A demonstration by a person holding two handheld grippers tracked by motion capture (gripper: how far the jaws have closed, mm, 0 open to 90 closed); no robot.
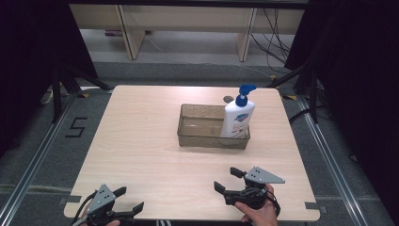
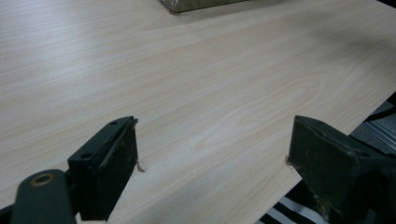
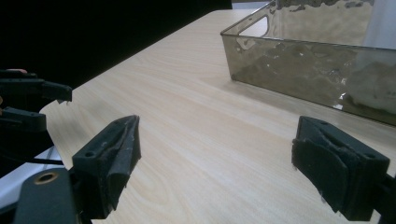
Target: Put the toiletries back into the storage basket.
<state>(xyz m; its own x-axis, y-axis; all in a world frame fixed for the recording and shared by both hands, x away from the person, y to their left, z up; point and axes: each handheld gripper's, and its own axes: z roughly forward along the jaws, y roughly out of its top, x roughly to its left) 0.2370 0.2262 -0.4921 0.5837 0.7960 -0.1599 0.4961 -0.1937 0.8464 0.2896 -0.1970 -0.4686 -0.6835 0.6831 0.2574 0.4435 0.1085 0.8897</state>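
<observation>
The table (image 1: 141, 141) is pale beige with a fine wood-grain pattern. The tray (image 1: 188, 136) is translucent smoky brown-grey with a rippled surface. The pump bottle (image 1: 237, 120) is white with a blue pump head and a blue-and-red label. The left gripper (image 1: 132, 199) and right gripper (image 1: 229, 179) have black jaws and grey three-cornered top plates. The floor marking (image 1: 75, 127) is a black numeral 5 on grey.

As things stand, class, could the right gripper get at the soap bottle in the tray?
Probably yes: the right gripper is open, and bare table lies between it and the soap bottle, upright above the tray wall.
</observation>
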